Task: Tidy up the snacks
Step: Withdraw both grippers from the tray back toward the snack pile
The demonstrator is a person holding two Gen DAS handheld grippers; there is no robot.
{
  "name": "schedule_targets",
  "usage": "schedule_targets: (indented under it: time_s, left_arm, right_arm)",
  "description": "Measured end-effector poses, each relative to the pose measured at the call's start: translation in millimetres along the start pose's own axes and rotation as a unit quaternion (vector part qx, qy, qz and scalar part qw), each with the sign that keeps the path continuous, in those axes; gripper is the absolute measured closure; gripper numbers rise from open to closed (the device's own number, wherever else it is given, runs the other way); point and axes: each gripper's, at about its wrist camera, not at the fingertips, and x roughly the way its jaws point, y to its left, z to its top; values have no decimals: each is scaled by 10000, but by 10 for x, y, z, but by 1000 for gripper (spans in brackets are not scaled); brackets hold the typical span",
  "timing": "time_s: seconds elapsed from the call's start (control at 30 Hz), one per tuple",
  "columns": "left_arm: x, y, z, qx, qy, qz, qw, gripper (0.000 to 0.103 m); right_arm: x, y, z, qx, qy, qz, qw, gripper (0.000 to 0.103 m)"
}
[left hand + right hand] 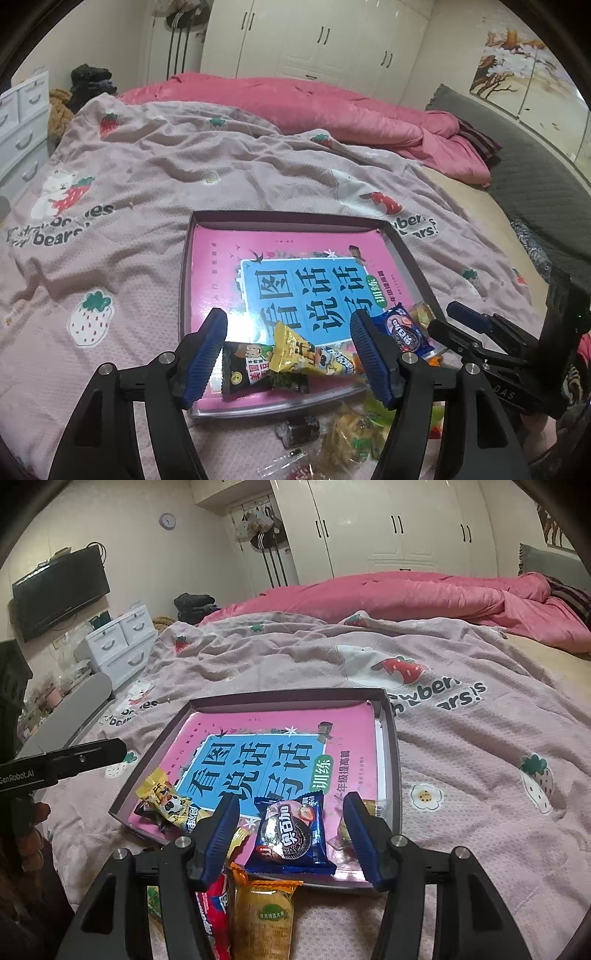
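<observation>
A shallow box tray [186, 258] [391, 738] with a pink book inside lies on the bed. In the left wrist view my left gripper [290, 330] is open over the tray's near edge, above a yellow snack packet [306, 350] and a black packet [245, 373]. In the right wrist view my right gripper [291, 812] is open around a blue Oreo packet [291, 834] lying in the tray. The yellow packet [166, 801] lies at the tray's left corner. The right gripper [476, 332] shows at right in the left wrist view.
Loose snacks lie on the pink strawberry blanket [147, 177] in front of the tray: an orange packet [264, 919], a red packet [212, 915], clear-wrapped sweets [347, 435]. A pink duvet [314, 107] is bunched at the back. White drawers [118, 642] stand at left.
</observation>
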Motion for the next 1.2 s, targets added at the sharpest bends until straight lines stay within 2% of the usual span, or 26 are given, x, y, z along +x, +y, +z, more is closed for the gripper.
schedule_targets:
  time_s: [0.6,1.2]
  left_arm:
    - [-223,-9,-108,209,17,36,9998,31]
    - [-356,-26,-347,406,240,17,9989,31]
  right_arm:
    - [-316,90,-111,-40,-120,-84,9999,45]
    - [-382,80,-327,186,266,-274,9991,45]
